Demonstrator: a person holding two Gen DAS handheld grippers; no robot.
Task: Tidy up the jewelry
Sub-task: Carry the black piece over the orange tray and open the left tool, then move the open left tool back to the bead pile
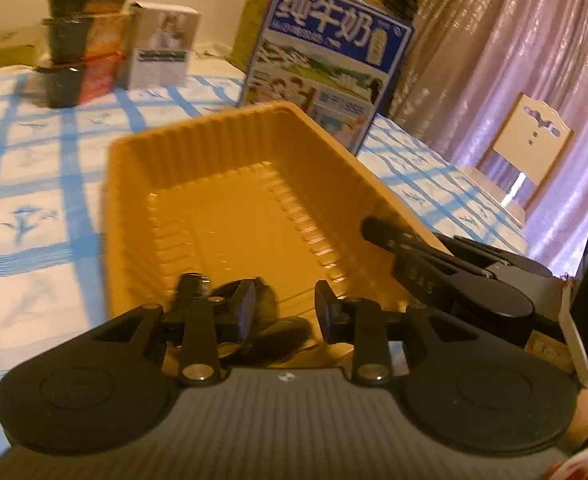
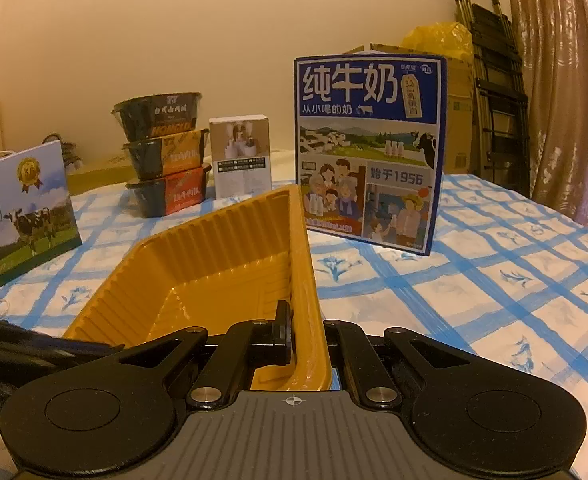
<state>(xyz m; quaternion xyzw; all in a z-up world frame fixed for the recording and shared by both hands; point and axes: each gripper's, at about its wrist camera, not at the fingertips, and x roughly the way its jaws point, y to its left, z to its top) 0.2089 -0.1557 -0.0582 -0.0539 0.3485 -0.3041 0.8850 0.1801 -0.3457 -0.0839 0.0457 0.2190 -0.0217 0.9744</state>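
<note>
Right now the right gripper (image 2: 308, 340) pinches the near right wall of the yellow tray (image 2: 214, 248) on the checked tablecloth (image 2: 474, 280); the left gripper (image 1: 284, 312) gapes, dark blurred pieces beneath.

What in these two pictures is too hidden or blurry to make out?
- Dark objects at the yellow tray's near end, left wrist view: blurred, partly behind the left gripper.
- Right gripper's outer finger, right wrist view: hidden behind the tray wall.
- Milk carton, right wrist view: cut off by the left edge.
</note>
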